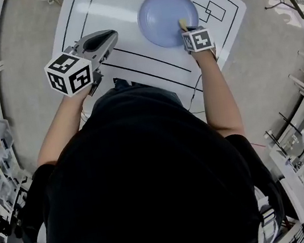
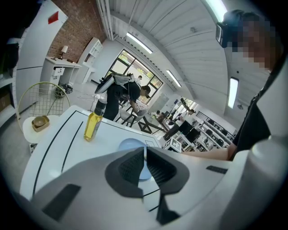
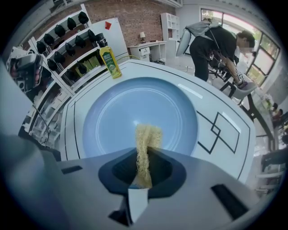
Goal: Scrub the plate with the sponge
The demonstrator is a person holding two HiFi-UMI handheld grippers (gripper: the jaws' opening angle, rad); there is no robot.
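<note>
We've got the right gripper (image 3: 143, 175) clamping the yellow sponge (image 3: 146, 138) over the blue plate (image 3: 112, 119). Left of the plate our left gripper (image 2: 145, 167) hovers, jaws together, and a yellow bottle (image 3: 110, 62) stands beyond.

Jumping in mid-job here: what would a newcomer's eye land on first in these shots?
The pale blue plate on the white table draws the eye, with the right gripper shut on a yellowish sponge whose end reaches over the plate's near side. The left gripper hangs off to the plate's left, jaws together and empty. A yellow bottle stands at the table's far edge.
</note>
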